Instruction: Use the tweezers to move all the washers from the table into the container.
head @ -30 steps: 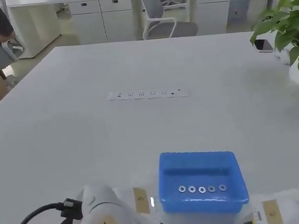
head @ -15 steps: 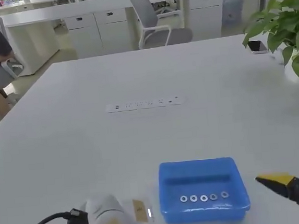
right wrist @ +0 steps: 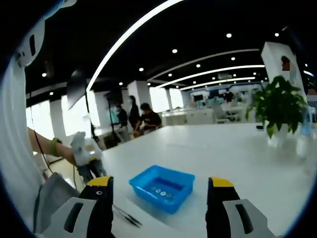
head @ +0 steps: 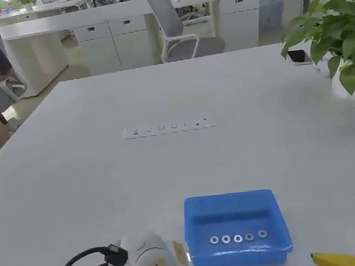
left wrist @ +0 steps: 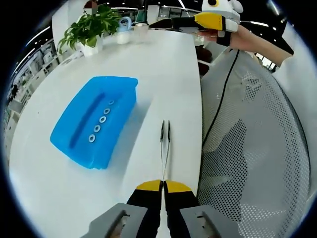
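Five washers lie in a row inside the container; the tweezers lie just beside it. The left gripper is closed at their rear end, the right gripper wide open. Washers seem light and slippery; pinch one rim.

Tweezers in tight jaws beside blue container of washers

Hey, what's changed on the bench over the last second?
The right gripper swung from the near side of the blue container out to its right; its jaws now stand apart. The container, the five washers in it and the left gripper roughly kept their places.
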Motion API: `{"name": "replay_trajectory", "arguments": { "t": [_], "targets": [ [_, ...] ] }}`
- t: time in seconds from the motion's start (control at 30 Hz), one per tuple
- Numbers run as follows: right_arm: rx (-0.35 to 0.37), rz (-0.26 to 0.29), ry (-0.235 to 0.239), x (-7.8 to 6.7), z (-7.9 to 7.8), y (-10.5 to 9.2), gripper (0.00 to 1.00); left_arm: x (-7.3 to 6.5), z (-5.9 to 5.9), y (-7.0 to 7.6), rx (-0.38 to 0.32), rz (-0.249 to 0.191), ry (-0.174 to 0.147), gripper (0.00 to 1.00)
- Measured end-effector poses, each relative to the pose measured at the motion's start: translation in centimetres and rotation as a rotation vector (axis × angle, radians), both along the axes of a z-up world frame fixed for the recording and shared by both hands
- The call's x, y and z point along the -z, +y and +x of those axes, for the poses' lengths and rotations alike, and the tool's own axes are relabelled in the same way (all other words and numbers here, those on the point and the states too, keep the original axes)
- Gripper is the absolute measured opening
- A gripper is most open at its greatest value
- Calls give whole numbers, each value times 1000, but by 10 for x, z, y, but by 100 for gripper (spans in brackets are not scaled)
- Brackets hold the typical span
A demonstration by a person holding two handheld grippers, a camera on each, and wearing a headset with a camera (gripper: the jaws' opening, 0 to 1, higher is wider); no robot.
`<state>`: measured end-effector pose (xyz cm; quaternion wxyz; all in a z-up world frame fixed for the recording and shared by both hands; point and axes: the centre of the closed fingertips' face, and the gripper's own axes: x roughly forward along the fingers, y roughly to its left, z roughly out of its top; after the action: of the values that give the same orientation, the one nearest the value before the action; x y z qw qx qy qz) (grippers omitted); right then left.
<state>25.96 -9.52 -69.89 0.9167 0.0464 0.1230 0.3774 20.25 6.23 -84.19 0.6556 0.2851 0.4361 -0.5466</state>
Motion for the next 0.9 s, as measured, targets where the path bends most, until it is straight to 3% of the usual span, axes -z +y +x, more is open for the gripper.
{"name": "replay_trajectory", "arguments": {
  "t": [0.2, 0.33, 0.57, 0.9],
  "targets": [
    [-9, -12, -7, 3, 1, 6, 76, 8, 0, 5, 26, 86, 21, 0],
    [-6, -13, -5, 5, 0, 5, 76, 12, 1, 9, 65, 167, 11, 0],
    [-9, -60, 1, 11, -3, 0, 77, 18, -2, 12, 101, 256, 11, 0],
    [-26, -80, 7, 2, -7, 7, 80, 21, -2, 14, 94, 278, 12, 0]
  ]
}}
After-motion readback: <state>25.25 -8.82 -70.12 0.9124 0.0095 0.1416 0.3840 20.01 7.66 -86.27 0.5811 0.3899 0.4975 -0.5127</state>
